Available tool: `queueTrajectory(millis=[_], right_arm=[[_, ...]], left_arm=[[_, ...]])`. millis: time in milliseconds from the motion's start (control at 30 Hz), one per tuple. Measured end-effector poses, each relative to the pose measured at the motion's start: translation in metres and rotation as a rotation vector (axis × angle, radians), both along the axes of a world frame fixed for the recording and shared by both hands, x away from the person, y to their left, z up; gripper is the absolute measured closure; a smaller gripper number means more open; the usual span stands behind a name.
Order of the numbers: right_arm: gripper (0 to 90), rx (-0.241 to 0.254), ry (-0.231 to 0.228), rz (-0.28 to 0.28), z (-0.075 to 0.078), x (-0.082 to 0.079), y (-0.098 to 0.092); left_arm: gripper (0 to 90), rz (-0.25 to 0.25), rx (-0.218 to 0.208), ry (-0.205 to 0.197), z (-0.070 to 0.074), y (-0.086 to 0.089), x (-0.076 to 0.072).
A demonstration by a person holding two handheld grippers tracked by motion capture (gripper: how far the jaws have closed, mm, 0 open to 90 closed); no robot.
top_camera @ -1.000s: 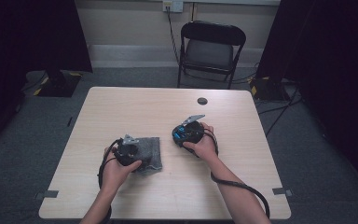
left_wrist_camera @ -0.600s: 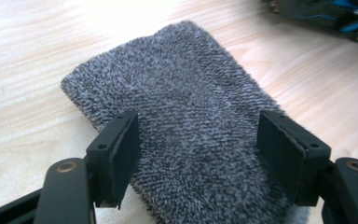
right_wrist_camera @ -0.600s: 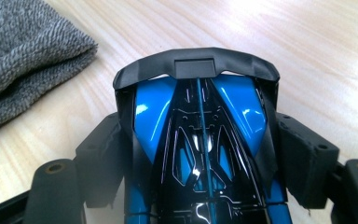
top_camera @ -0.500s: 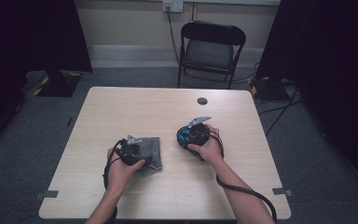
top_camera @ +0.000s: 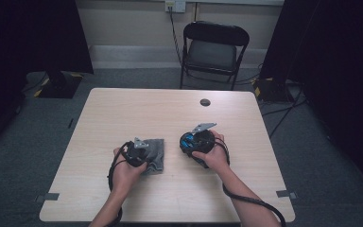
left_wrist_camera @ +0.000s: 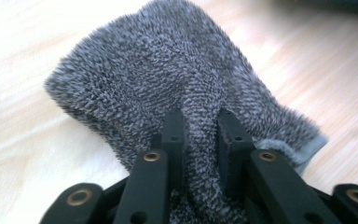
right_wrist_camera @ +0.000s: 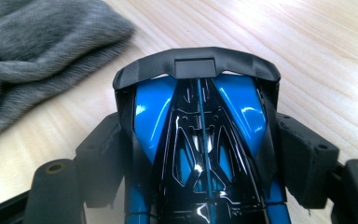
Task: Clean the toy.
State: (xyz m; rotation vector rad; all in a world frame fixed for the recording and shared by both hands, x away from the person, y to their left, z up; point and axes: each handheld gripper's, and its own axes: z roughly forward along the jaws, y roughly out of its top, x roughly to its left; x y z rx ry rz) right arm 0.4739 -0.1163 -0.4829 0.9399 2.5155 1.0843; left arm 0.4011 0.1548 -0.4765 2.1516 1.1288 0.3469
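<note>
A grey fuzzy cloth (top_camera: 157, 152) lies crumpled on the pale wood table (top_camera: 170, 111), left of centre. My left gripper (top_camera: 138, 152) sits on the cloth's left part and is shut on a raised fold of it; in the left gripper view the cloth (left_wrist_camera: 158, 70) is pinched between the black jaws of that gripper (left_wrist_camera: 200, 123). My right gripper (top_camera: 197, 142) is to the right of the cloth, shut on a glossy blue and black toy car (top_camera: 187, 140). The right gripper view has the toy car (right_wrist_camera: 242, 102) clamped by its sides in my right gripper (right_wrist_camera: 203, 140), with the cloth (right_wrist_camera: 32, 42) beyond at upper left.
A small black disc (top_camera: 205, 102) lies near the table's far edge. A black folding chair (top_camera: 215, 47) stands behind the table, with cables on the floor at right. Grey tape marks (top_camera: 47, 196) flank the table's near corners.
The right hand with the toy car has drifted slightly right and nearer the person. The left hand has stayed on the cloth.
</note>
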Motion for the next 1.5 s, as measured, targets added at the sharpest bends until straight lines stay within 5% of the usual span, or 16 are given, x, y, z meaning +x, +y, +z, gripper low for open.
queueTrajectory(millis=[167, 300, 667, 1100, 1500], right_arm=[[25.1, 0.014, -0.006, 0.026, 0.008, -0.004, -0.001], [25.2, 0.033, -0.009, 0.036, 0.013, -0.008, -0.002], [25.2, 0.065, -0.018, 0.087, 0.024, -0.015, -0.005], [25.2, 0.057, -0.032, 0.107, 0.04, -0.019, -0.007], [25.2, 0.032, -0.033, 0.066, 0.045, -0.01, -0.013]], left_arm=[[77.0, -0.003, -0.067, -0.059, 0.019, -0.006, 0.017], [77.1, -0.014, -0.056, -0.093, 0.036, -0.016, 0.034], [77.5, -0.092, -0.053, -0.103, 0.052, -0.042, 0.053], [77.5, -0.243, -0.049, -0.115, 0.056, -0.065, 0.054], [78.1, -0.338, -0.056, -0.106, 0.059, -0.058, 0.041]])
